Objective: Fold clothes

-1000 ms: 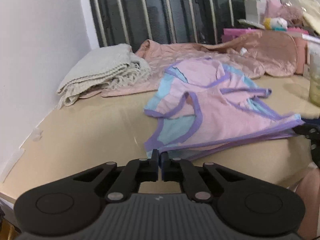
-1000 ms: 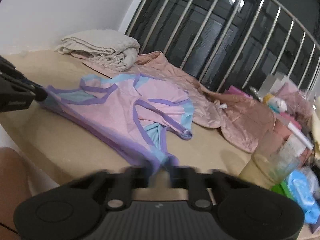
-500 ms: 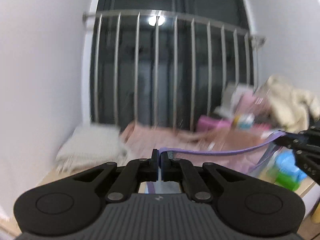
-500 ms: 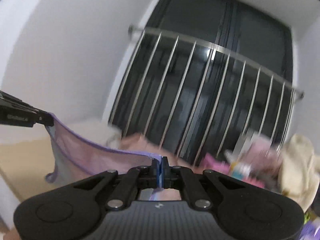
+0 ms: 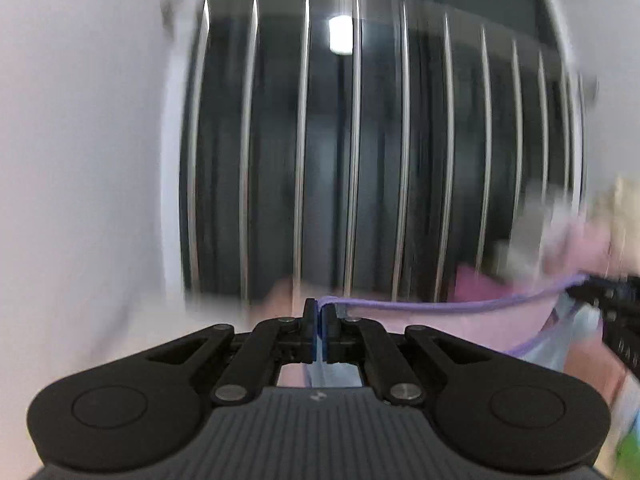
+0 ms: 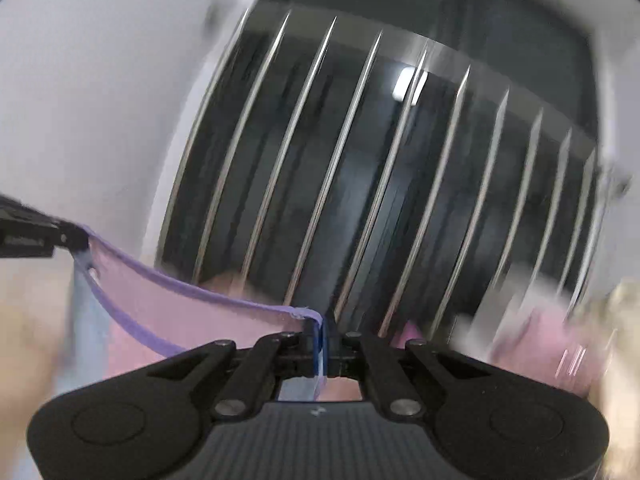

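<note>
A pink garment with purple trim and light blue panels [image 6: 192,316] hangs in the air between my two grippers. My left gripper [image 5: 320,316] is shut on one corner of its purple hem [image 5: 440,306]. My right gripper [image 6: 320,332] is shut on the other corner. The hem stretches between them and sags a little. The right gripper also shows at the right edge of the left wrist view [image 5: 612,304]; the left gripper shows at the left edge of the right wrist view [image 6: 36,236]. The garment's lower part is hidden below the grippers.
A dark window with vertical metal bars [image 5: 352,160] fills the background, with white wall [image 5: 80,160] to the left. Blurred pink and cream things [image 6: 560,332] lie at the lower right. The table is out of sight and both views are motion-blurred.
Both grippers have lifted the garment off the table and keep rising. The views have tilted up from the tabletop to the barred window, and the hem is now held up between the grippers.
</note>
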`<action>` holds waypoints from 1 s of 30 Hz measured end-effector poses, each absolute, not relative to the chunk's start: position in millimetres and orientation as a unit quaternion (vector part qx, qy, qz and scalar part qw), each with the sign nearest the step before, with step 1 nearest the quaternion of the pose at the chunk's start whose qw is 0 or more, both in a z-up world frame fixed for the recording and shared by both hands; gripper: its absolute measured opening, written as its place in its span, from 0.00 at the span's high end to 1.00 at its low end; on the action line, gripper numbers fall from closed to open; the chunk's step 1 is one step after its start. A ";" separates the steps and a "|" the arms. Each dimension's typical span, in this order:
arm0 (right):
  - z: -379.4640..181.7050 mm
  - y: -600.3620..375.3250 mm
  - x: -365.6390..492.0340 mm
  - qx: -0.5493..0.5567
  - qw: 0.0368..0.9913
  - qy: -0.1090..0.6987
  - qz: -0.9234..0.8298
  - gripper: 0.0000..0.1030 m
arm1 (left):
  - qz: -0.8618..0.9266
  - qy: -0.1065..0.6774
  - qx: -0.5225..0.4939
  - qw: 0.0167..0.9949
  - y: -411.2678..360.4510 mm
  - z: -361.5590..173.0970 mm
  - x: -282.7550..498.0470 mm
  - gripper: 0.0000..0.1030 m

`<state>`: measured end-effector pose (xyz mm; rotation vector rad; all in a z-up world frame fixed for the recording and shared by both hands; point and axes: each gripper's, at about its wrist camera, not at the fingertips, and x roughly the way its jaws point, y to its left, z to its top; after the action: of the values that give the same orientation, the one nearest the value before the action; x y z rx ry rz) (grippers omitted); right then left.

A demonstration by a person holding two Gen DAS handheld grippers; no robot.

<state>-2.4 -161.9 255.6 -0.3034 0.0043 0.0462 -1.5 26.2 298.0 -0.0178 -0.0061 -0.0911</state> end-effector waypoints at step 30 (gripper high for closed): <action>23.4 -126.8 -64.1 -0.081 0.937 0.274 0.203 0.46 | -0.029 0.304 -0.062 0.950 76.0 74.0 5.6 0.53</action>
<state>-64.1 -126.8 23.4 -0.1648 0.5594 0.4141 5.6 76.0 74.0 -0.1271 0.6177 -0.0582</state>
